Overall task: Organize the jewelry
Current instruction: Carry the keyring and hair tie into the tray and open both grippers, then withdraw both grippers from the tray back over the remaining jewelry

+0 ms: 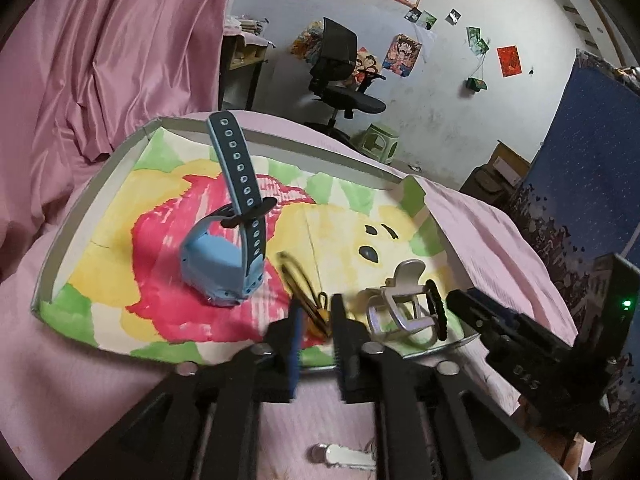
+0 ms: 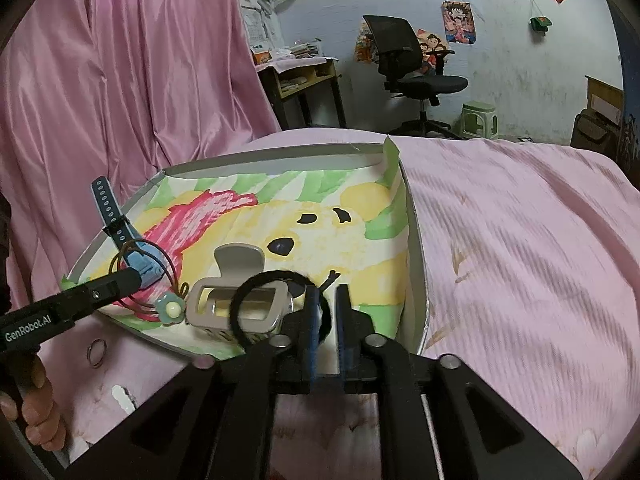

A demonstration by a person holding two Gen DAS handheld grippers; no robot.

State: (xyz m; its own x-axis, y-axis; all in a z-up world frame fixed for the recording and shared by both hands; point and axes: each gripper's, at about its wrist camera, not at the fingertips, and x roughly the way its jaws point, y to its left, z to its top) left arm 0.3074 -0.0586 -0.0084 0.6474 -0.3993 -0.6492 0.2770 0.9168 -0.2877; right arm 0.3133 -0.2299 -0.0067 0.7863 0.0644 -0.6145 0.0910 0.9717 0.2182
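Observation:
A shallow box [image 1: 76, 216] lined with a painted sheet lies on the pink bed. In it stand a blue watch [image 1: 218, 264] and a grey hair claw [image 1: 400, 304]. My left gripper [image 1: 316, 320] is shut on a thin brown hair tie with a flower charm [image 2: 170, 308], low over the box's near edge. My right gripper [image 2: 326, 312] is shut on a black hair tie [image 2: 256, 286], which hangs over the claw [image 2: 236, 296]. The watch also shows in the right wrist view [image 2: 124, 236].
A metal ring [image 2: 96, 352] and a white hair clip [image 2: 122, 398] lie on the pink bedspread in front of the box [image 2: 416, 240]. Pink curtains [image 2: 140, 60] hang at the left. An office chair [image 2: 404, 60] and a green stool [image 2: 480, 120] stand beyond the bed.

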